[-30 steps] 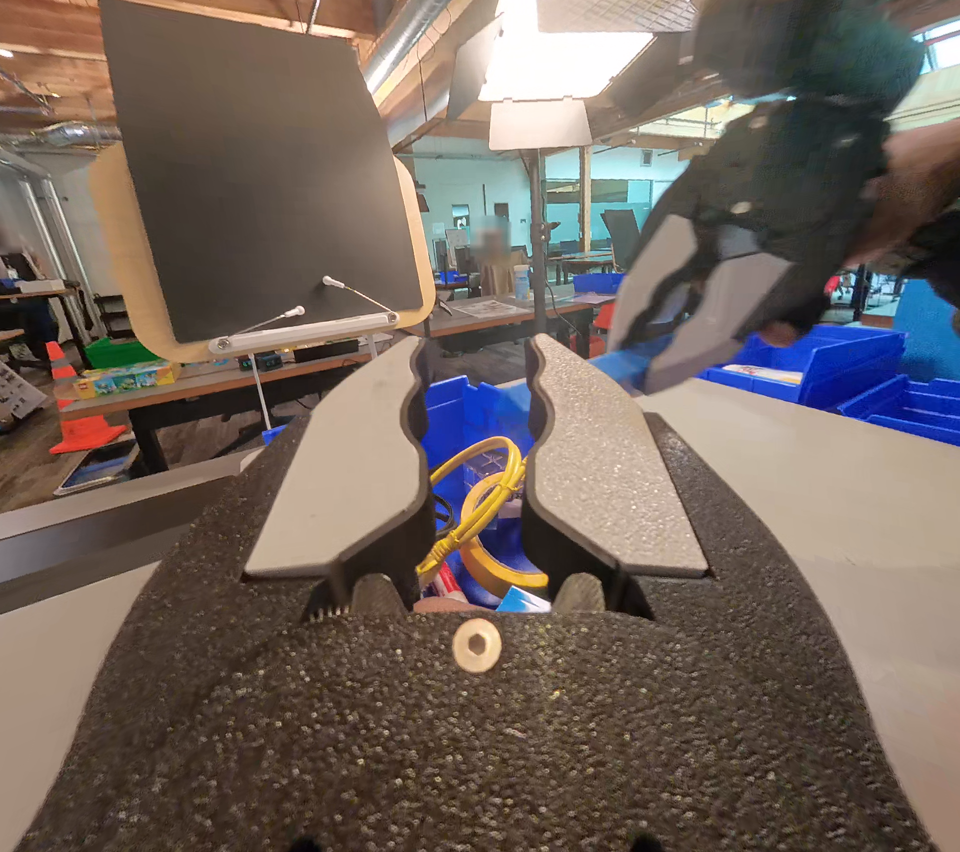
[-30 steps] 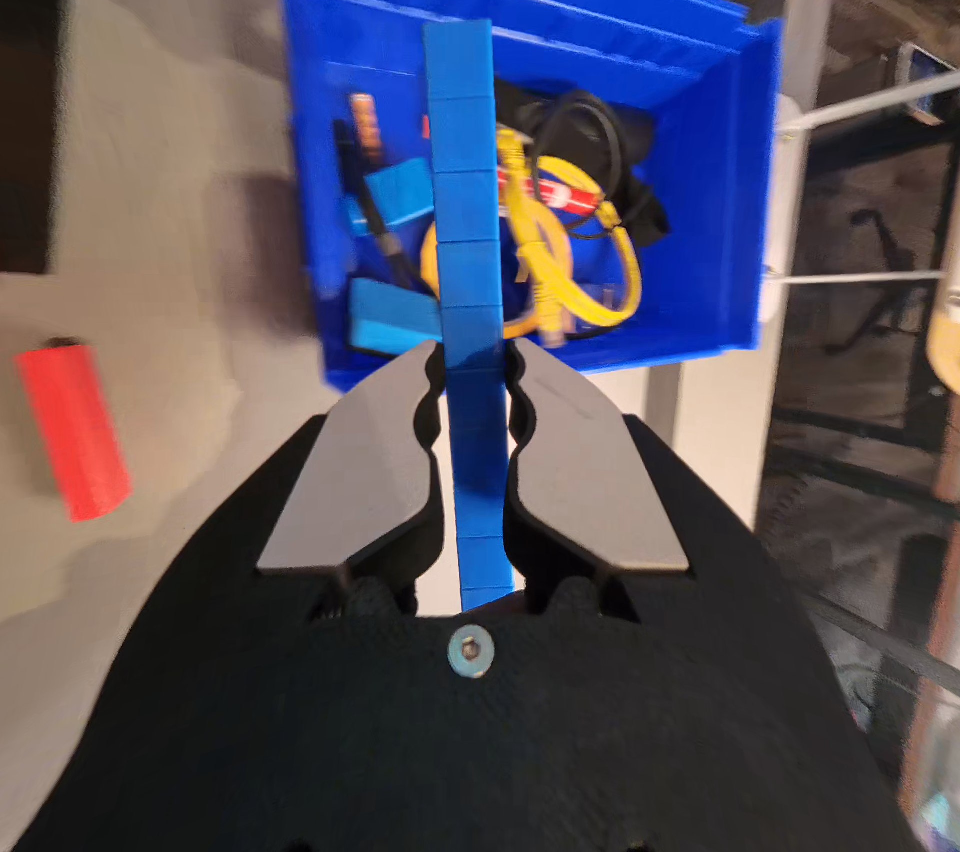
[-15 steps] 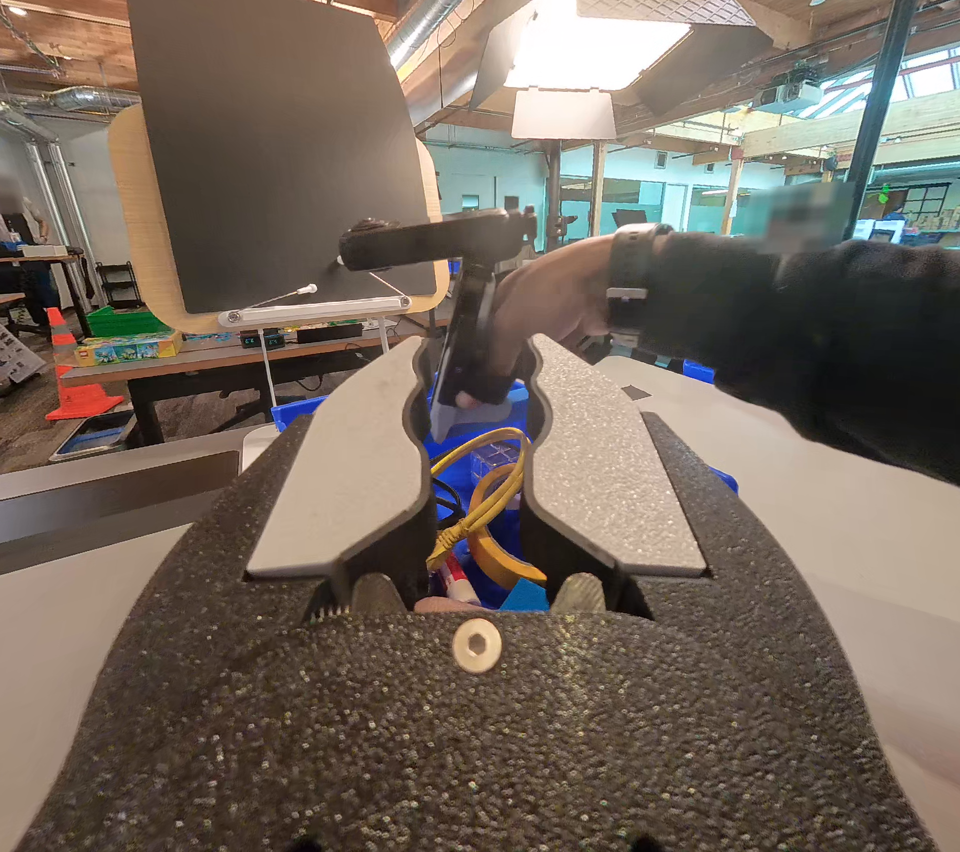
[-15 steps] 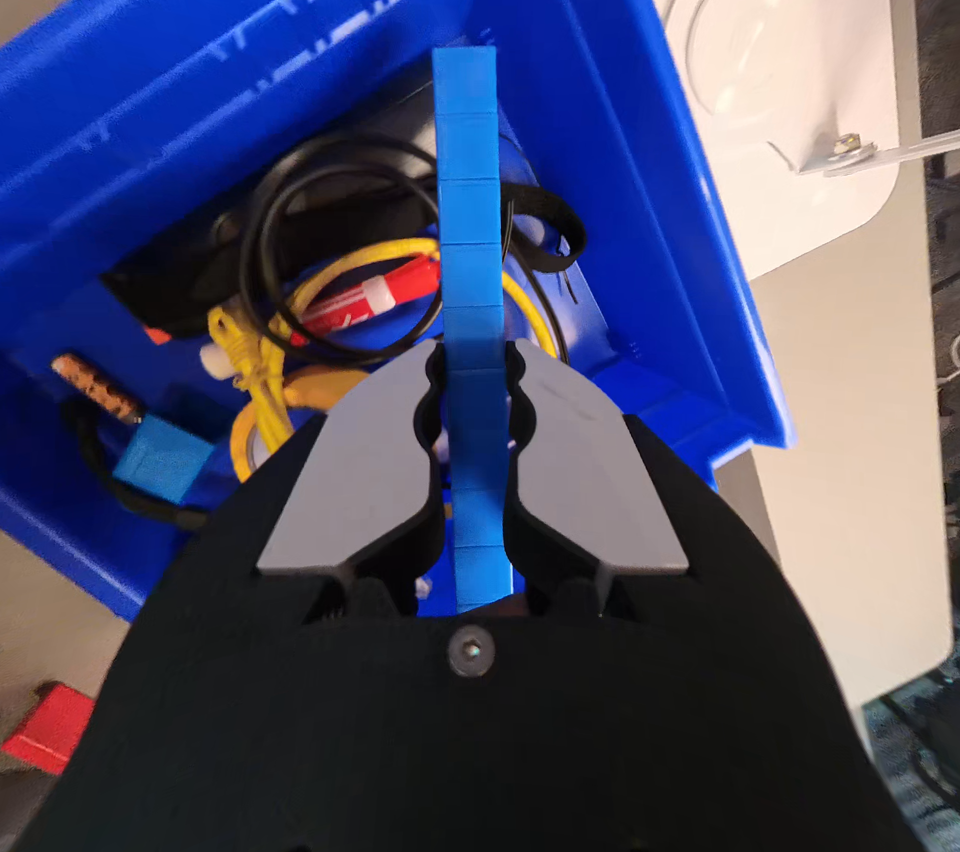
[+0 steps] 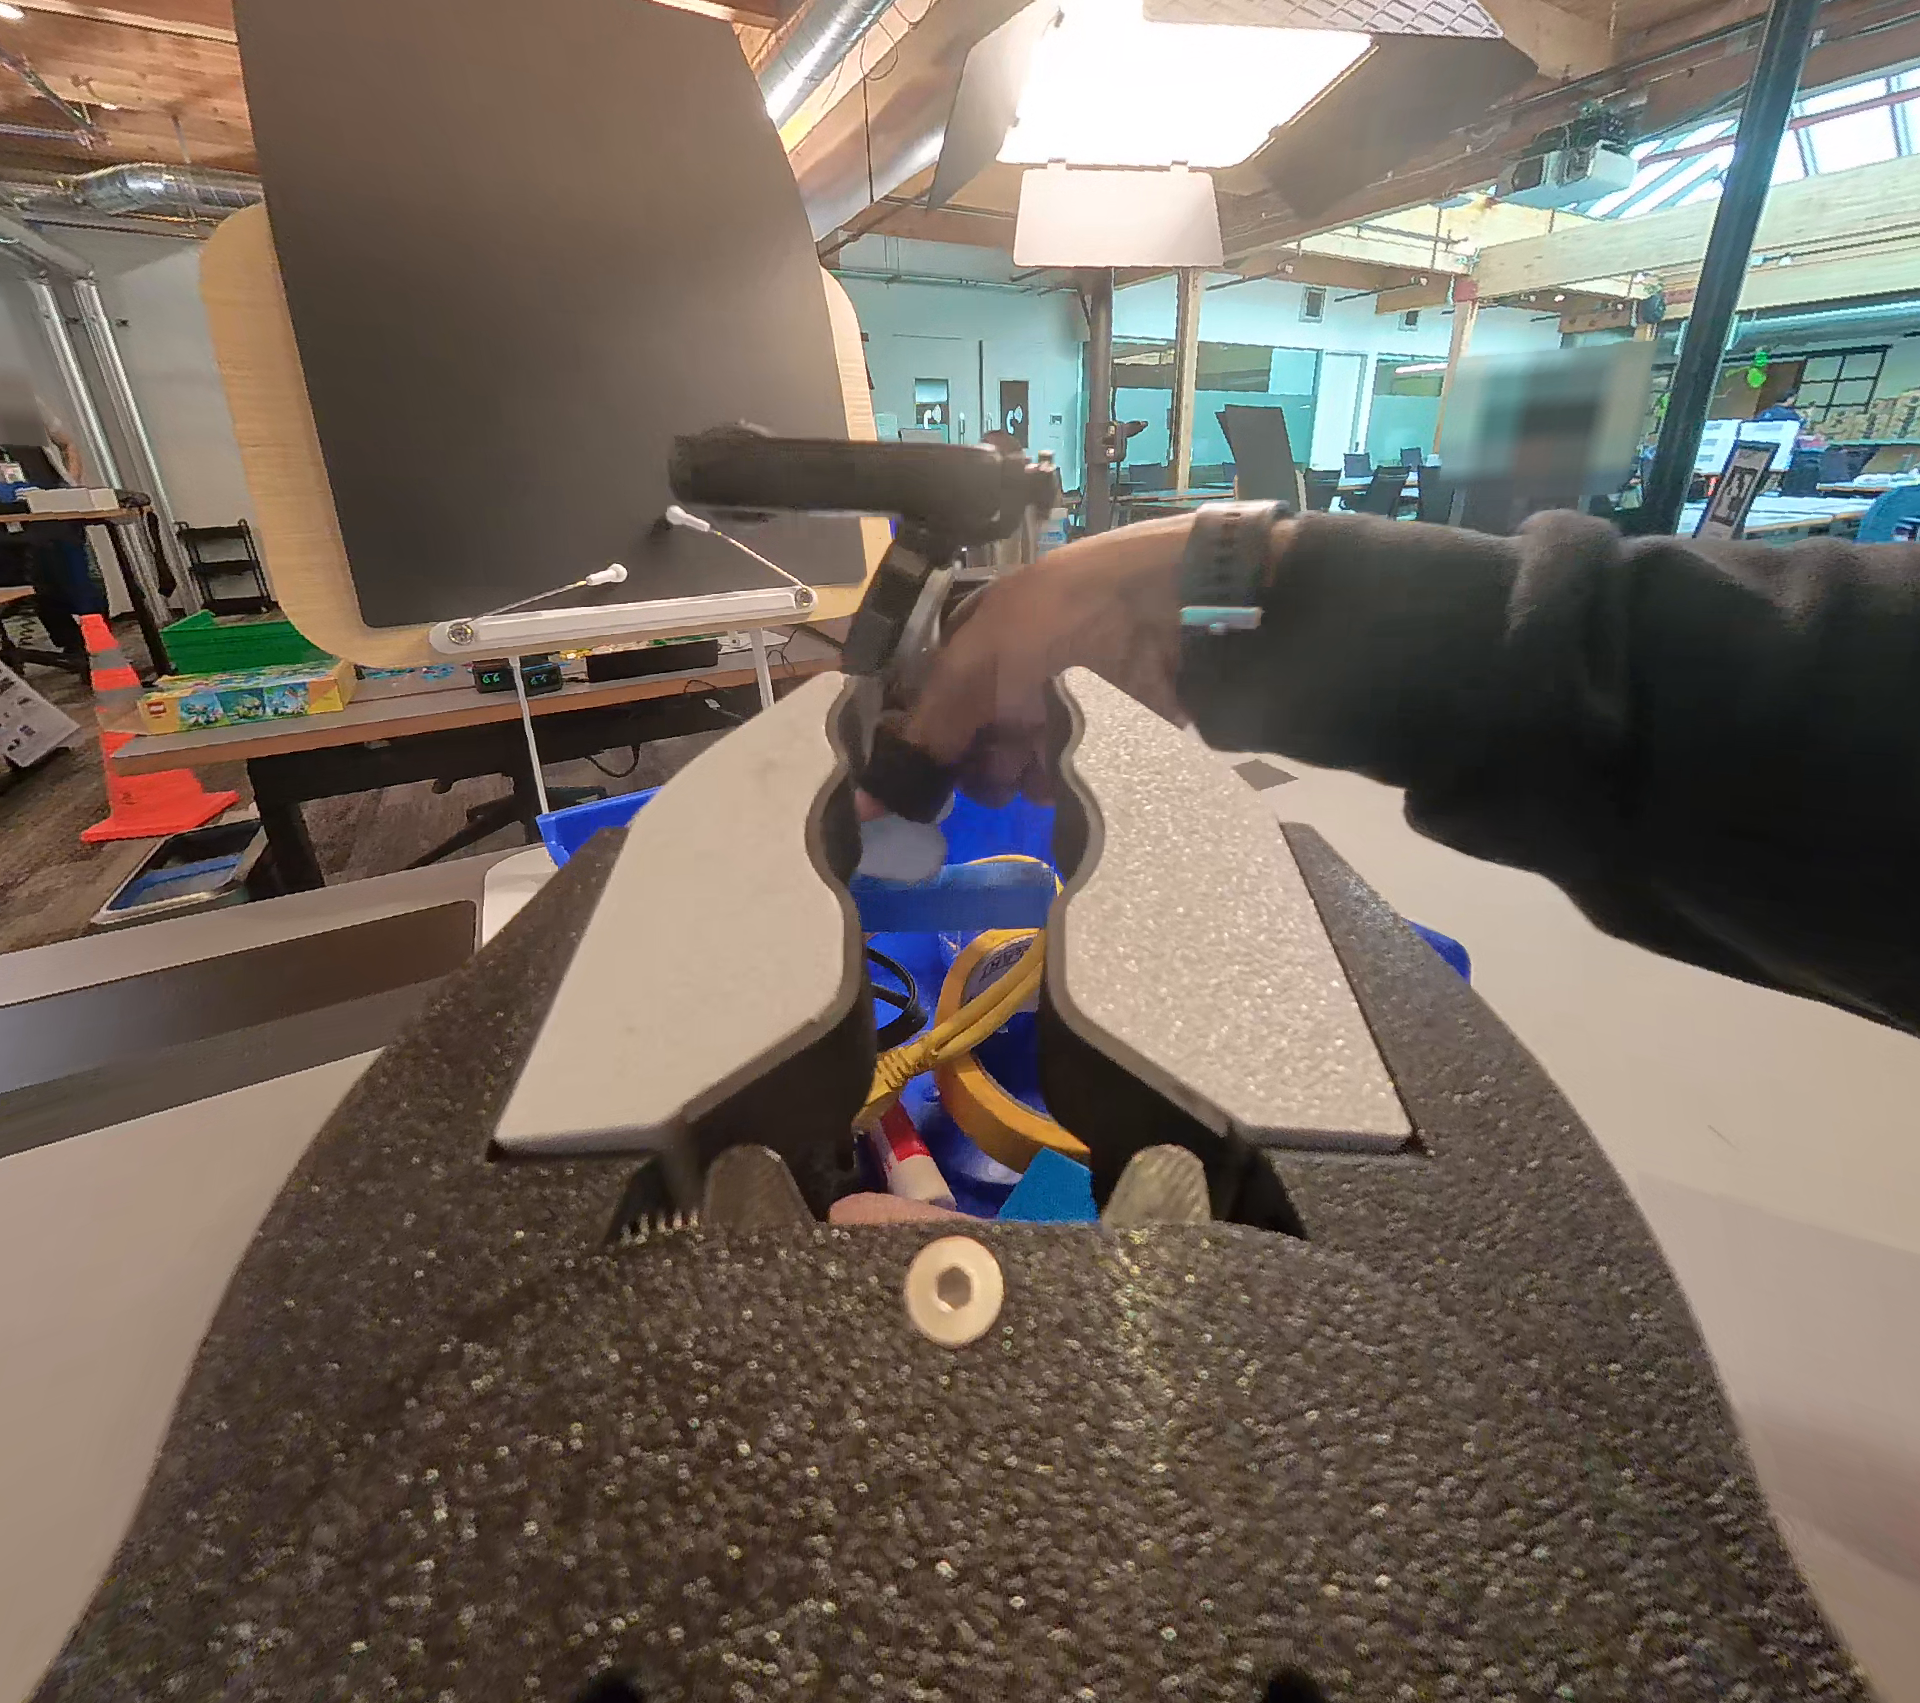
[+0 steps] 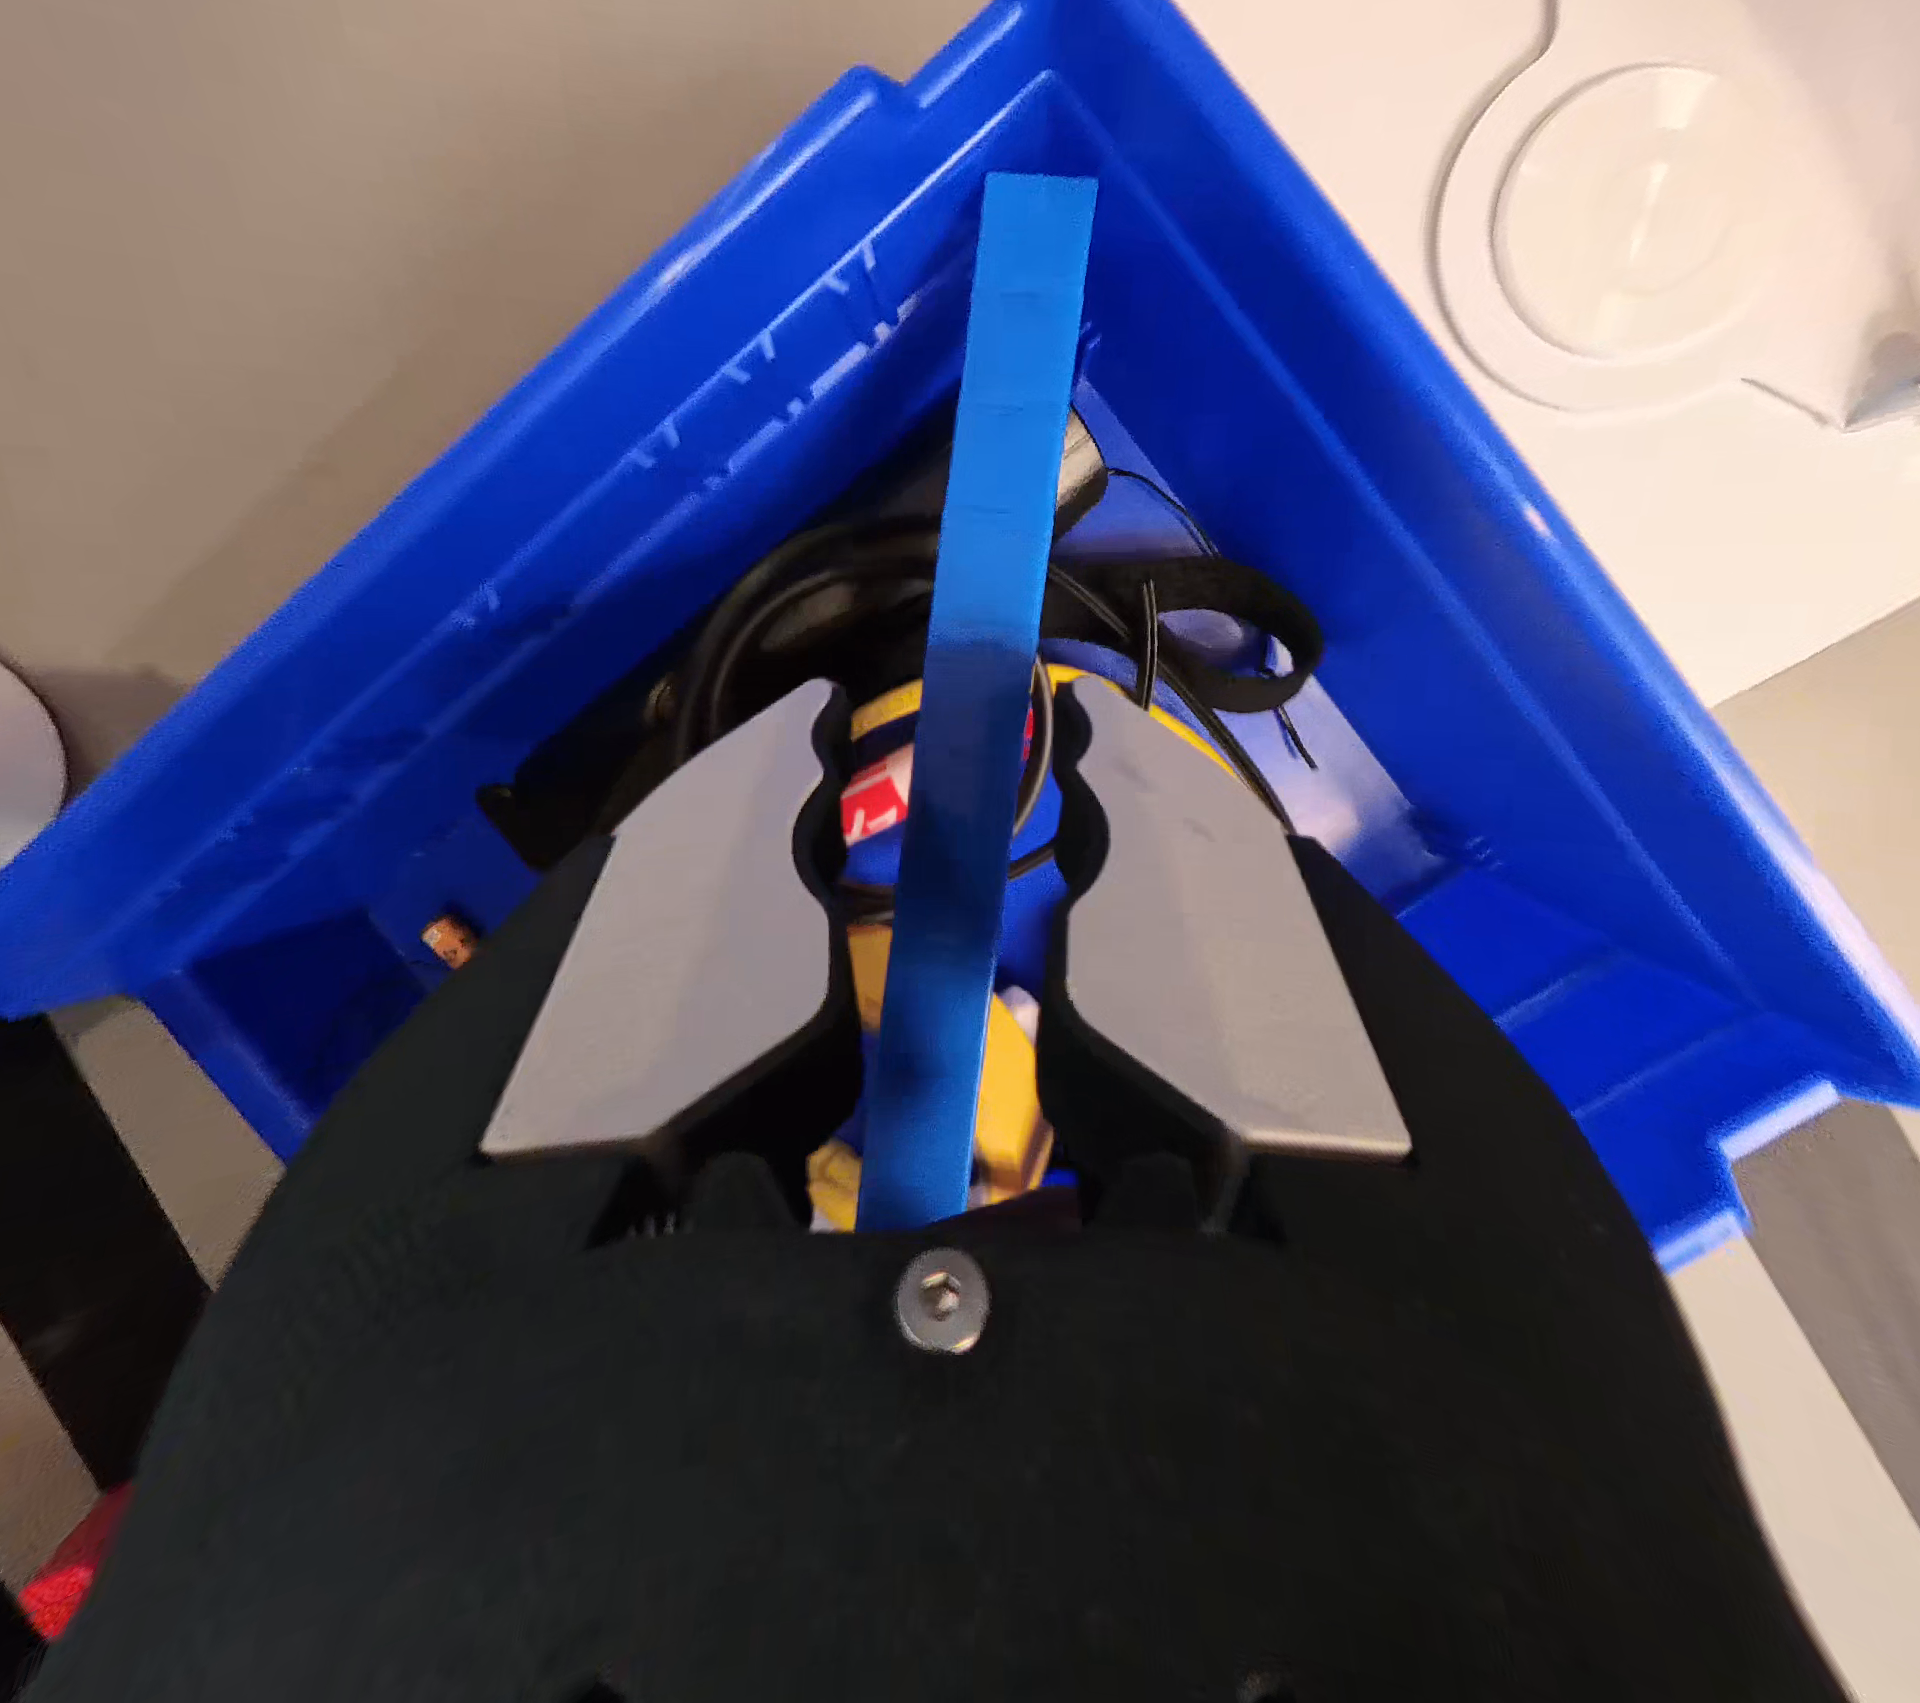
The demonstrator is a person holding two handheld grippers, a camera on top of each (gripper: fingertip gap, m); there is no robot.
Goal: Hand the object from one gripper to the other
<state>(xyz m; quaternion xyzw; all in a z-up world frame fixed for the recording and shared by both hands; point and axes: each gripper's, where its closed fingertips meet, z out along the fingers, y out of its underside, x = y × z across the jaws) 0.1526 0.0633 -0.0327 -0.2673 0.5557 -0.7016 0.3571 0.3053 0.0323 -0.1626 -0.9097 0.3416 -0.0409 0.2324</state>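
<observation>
The blue bar (image 6: 987,697) lies loose between the right gripper (image 6: 945,780)'s parted fingers, long axis toward twelve o'clock over the bin (image 6: 1403,614) (tilted slightly), while the left gripper (image 5: 948,832) gapes empty nearby.

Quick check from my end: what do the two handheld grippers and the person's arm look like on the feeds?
Both grippers, left gripper and right gripper, have a black grainy body, two flat grey fingers with wavy black inner edges, and one screw below the finger roots: pale on the left, metallic on the right. The person's arm wears a dark sleeve and a dark wristwatch. No cables show.
</observation>
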